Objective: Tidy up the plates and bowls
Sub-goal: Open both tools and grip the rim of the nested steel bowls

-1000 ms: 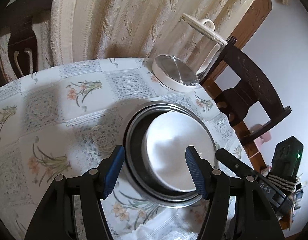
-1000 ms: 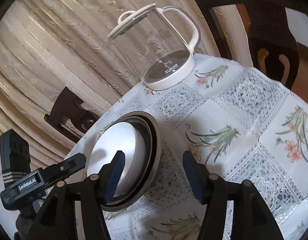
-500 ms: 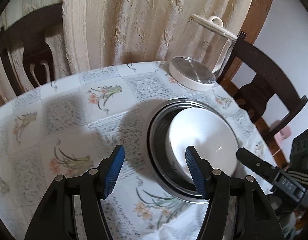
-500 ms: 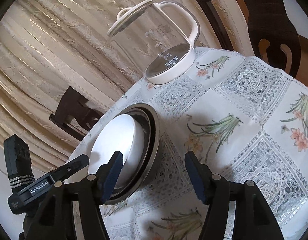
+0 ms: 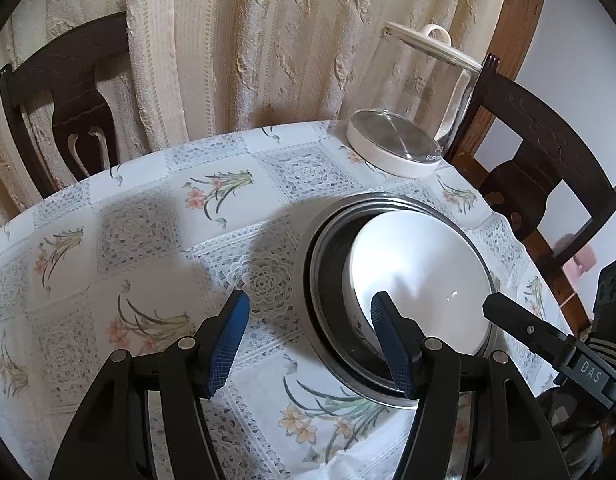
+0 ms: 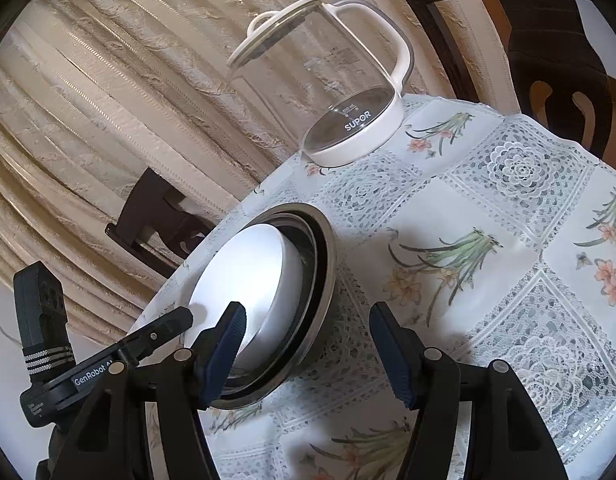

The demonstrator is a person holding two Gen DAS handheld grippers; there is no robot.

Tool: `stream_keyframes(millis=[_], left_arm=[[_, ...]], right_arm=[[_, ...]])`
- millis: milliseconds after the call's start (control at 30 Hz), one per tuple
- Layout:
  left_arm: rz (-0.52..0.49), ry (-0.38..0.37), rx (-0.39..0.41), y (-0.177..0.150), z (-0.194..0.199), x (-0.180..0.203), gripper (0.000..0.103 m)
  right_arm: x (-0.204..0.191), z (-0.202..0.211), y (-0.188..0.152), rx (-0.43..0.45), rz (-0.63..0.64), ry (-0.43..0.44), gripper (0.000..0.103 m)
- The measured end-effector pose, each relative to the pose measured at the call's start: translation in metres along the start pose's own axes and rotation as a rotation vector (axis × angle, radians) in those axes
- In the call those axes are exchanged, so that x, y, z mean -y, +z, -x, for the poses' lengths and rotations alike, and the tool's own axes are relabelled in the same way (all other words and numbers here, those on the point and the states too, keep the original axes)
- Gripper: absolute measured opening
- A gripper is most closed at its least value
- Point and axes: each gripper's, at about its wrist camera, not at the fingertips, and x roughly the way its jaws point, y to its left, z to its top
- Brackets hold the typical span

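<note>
Here, a white bowl (image 5: 420, 276) sits nested inside stacked metal bowls (image 5: 328, 280) on the table (image 5: 148, 220).
Left gripper (image 5: 310, 344) and right gripper (image 6: 306, 352) both gape wide, empty, above it.

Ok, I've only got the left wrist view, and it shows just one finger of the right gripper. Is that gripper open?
Observer: Yes. The right gripper is open and holds nothing.
Operator: And the kettle's handle, which side is it on?
Observer: The kettle has a white handle on the side nearest the dark chair.
</note>
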Motion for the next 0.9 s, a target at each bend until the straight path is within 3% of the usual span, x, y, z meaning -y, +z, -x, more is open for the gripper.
stream_keyframes(millis=[367, 900], left_arm=[[-0.015, -0.010, -0.028, -0.001, -0.010, 0.010, 0.064], [0.133, -0.141, -0.123, -0.002, -0.040, -0.002, 0.064]], right_arm=[[-0.001, -0.005, 0.003, -0.023, 0.003, 0.002, 0.067], [-0.017, -0.025, 0.002, -0.053, 0.099, -0.047, 0.067]])
